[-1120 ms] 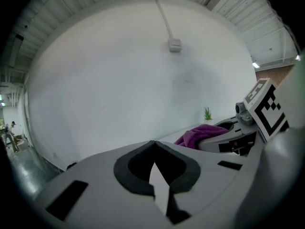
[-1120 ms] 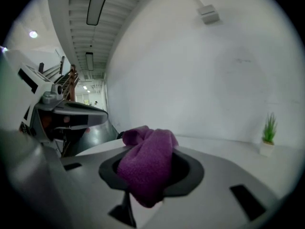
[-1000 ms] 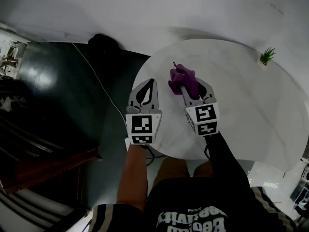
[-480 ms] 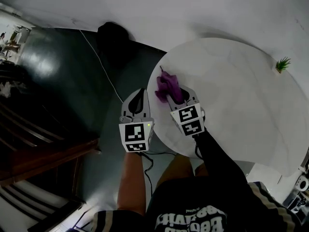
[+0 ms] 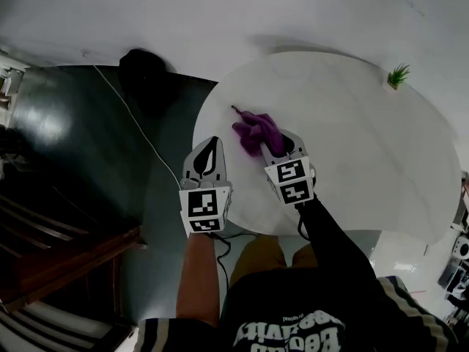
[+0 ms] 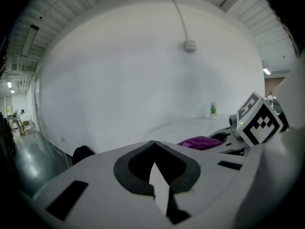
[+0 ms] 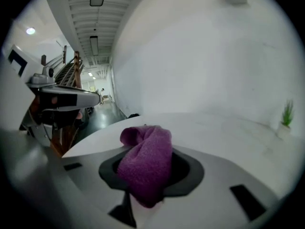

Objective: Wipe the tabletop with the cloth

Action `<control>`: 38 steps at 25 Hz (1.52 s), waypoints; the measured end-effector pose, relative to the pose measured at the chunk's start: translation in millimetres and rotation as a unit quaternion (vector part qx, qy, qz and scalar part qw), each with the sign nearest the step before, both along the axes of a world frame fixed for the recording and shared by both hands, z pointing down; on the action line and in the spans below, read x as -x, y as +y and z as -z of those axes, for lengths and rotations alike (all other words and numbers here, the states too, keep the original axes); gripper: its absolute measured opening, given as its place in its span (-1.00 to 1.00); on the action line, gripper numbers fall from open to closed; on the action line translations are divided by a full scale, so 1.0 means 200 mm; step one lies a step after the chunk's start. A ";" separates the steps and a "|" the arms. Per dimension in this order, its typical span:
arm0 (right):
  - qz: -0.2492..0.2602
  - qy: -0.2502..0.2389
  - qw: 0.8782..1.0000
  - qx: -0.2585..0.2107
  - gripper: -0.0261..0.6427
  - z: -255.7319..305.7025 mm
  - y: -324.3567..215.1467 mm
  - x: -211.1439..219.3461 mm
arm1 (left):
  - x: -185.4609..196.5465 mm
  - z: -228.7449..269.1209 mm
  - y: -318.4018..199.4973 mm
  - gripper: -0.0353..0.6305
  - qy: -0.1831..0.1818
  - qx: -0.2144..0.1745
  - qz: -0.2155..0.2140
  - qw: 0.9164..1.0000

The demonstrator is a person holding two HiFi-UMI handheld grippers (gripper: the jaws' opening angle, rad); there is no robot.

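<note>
A purple cloth (image 5: 256, 130) lies bunched on the round white tabletop (image 5: 352, 138) near its left edge. My right gripper (image 5: 275, 147) is shut on the cloth, which bulges out between its jaws in the right gripper view (image 7: 145, 163). My left gripper (image 5: 207, 155) hovers at the table's left rim, jaws closed together with nothing between them (image 6: 153, 144). From the left gripper view the cloth (image 6: 200, 141) shows to the right, beside the right gripper's marker cube (image 6: 259, 120).
A small potted plant (image 5: 396, 76) stands at the table's far right edge. A dark bag (image 5: 142, 70) and a white cable (image 5: 139, 127) lie on the dark floor to the left. Wooden stairs (image 5: 66, 248) sit lower left.
The right gripper has dragged the cloth along the table's left part, first towards the rim, then slightly back inward. The left gripper stayed alongside, near the rim.
</note>
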State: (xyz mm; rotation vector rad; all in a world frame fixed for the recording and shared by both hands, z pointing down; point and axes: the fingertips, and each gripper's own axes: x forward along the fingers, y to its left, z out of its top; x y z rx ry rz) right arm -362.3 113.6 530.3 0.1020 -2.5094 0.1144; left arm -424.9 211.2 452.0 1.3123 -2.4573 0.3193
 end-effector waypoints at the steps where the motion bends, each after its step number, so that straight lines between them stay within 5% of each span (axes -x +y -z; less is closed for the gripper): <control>1: -0.010 0.002 1.000 -0.002 -0.51 0.00 -0.07 -0.05 | -0.04 -0.01 -0.06 -0.89 0.002 0.001 -0.010 1.000; 22: -0.172 0.019 0.985 -0.013 -0.51 0.00 -1.27 -1.31 | -1.10 0.06 -1.25 -0.89 0.004 -0.003 -0.142 0.990; 33: -0.266 0.041 0.963 -0.018 -0.51 -0.01 -1.86 -2.22 | -1.87 0.02 -2.00 -0.89 0.026 -0.014 -0.239 0.971; 38: -0.328 0.041 0.943 -0.029 -0.51 0.02 -2.12 -2.67 | -2.28 0.04 -2.29 -0.89 0.032 -0.018 -0.302 0.953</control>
